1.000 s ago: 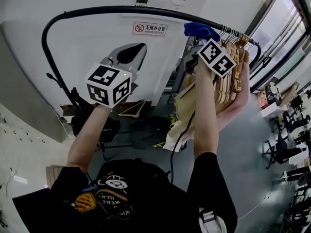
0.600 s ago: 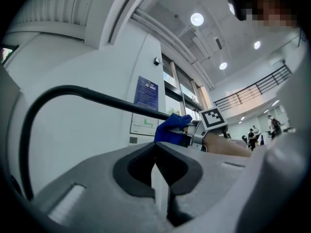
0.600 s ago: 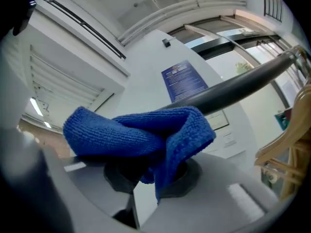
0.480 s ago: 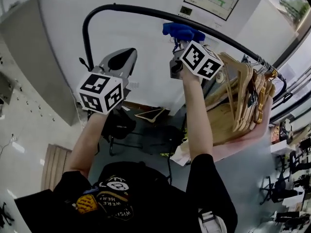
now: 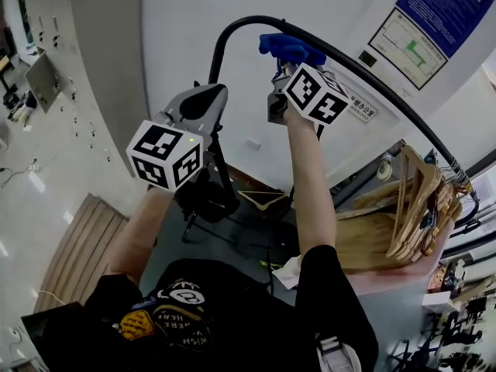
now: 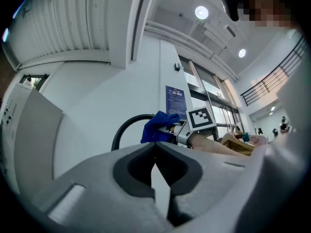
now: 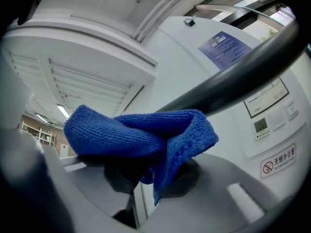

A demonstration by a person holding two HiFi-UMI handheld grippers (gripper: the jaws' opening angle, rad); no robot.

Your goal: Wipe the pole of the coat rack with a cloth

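Trouble looks least likely on the left. The left gripper [image 5: 204, 98] hangs below the coat rack's pole [image 5: 364, 72], beside its downward bend and apart from it. Its jaws are together at the tips with nothing between them. It takes no part in the wiping; only a careless swing upward would knock it against the bend.

The real risk sits just right of that bend, at the top of the pole. There the right gripper [image 5: 279, 68] is clamped on a blue cloth [image 5: 291, 47], and the cloth appears to rest against the pole. Only a folded part of the cloth is pinched, with loose ends spilling out on both sides. I judge that drag along the pole could tug the cloth free and drop it to the floor. Around the curve the cloth could also lose contact and leave a stretch unwiped. If the cloth bunches aside, bare jaw could scrape the pole.

Farther right along the pole hang wooden hangers [image 5: 411, 200]. A stroke carried that way would run into them and shove or unhook them.

By count there are two grippers, one cloth and one pole. The hangers form one packed bunch, too overlapped to count.
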